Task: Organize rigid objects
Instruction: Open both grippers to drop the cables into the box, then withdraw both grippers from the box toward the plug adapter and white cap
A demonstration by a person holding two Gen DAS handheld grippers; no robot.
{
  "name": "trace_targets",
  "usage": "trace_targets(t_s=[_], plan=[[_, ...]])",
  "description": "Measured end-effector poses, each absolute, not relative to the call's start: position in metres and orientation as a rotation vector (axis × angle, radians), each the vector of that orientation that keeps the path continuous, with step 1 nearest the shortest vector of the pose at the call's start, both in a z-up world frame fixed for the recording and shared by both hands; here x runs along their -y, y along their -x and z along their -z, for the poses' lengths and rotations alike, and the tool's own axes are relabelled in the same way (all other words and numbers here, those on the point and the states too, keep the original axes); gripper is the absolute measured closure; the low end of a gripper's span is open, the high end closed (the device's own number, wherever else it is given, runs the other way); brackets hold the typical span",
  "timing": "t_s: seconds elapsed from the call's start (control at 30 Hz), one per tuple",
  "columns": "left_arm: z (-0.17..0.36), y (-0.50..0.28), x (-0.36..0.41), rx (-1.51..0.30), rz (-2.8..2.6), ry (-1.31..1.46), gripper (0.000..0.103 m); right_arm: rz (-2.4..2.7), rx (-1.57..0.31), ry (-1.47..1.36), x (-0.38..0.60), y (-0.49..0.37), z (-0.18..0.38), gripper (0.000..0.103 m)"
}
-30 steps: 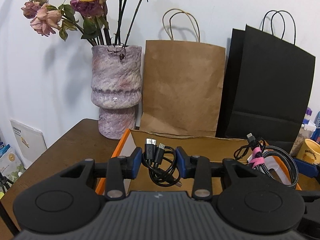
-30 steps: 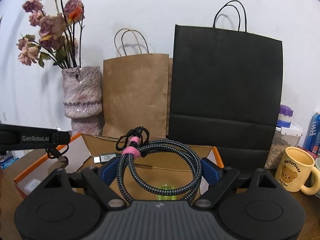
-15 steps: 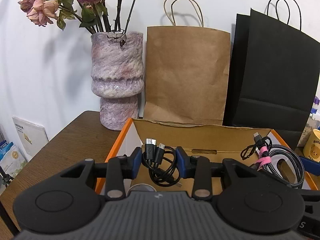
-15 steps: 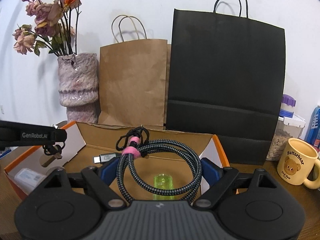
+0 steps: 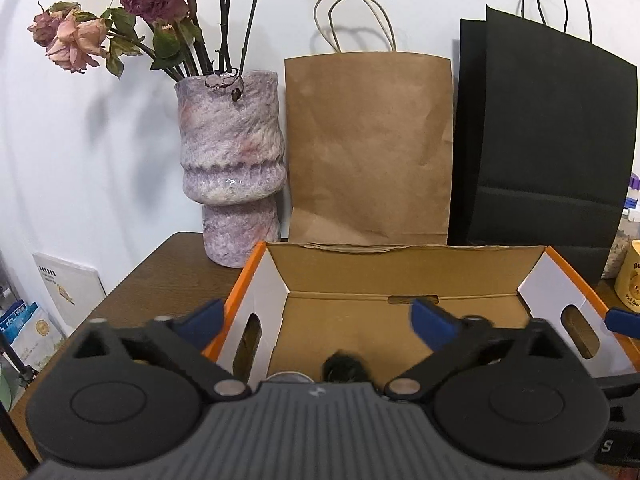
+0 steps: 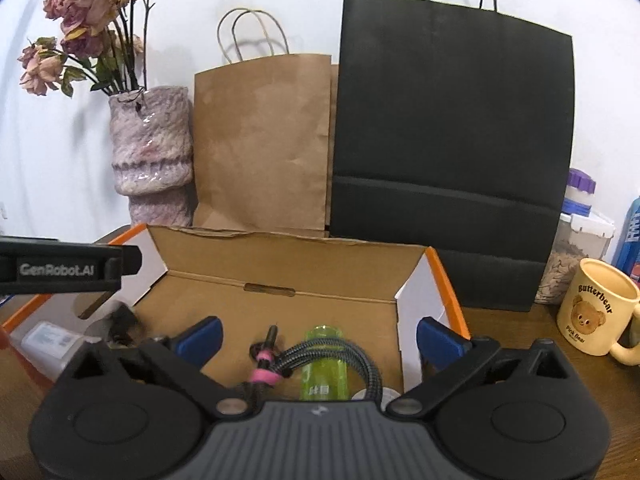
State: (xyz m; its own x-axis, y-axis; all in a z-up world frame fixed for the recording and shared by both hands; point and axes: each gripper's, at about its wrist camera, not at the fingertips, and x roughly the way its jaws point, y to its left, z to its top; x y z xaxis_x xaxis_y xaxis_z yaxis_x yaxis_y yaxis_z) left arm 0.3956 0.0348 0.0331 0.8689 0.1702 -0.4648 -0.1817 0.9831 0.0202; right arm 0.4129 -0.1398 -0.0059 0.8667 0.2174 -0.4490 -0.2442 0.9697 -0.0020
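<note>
An open cardboard box (image 5: 400, 249) with orange edges stands on the brown table. My left gripper (image 5: 318, 317) hovers over its near left part, jaws opening wide, nothing between the pads. A blurred black cable bundle (image 5: 344, 365) lies just below it inside the box. My right gripper (image 6: 320, 339) hangs over the same box (image 6: 280, 237), jaws also opening, pads clear of everything. Under it the braided cable (image 6: 332, 354) with a pink tie rests in the box across a green translucent object (image 6: 325, 376).
Against the wall stand a purple vase (image 5: 230, 160) with dried roses, a brown paper bag (image 5: 368, 148) and a black paper bag (image 6: 452, 152). To the right sit a bear mug (image 6: 596, 308) and a lidded jar (image 6: 576, 240). A white case (image 6: 48, 340) lies in the box's left end.
Both grippers have gone from shut to wide open. The black cable bundle and the braided cable have left the pads and dropped into the box.
</note>
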Motion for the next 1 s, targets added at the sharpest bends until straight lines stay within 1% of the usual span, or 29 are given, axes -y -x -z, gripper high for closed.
trace_targets(t_s=[0.57, 1.0], plan=[[-0.039, -0.388, -0.036, -0.465, -0.194, 0.035, 0.0, -0.238, -0.457, 0.045, 0.147, -0.408, 0.001, 0.0], [-0.056, -0.361, -0.043, -0.43, -0.198, 0.056, 0.0, -0.234, -0.423, 0.047, 0.155, -0.383, -0.017, 0.0]])
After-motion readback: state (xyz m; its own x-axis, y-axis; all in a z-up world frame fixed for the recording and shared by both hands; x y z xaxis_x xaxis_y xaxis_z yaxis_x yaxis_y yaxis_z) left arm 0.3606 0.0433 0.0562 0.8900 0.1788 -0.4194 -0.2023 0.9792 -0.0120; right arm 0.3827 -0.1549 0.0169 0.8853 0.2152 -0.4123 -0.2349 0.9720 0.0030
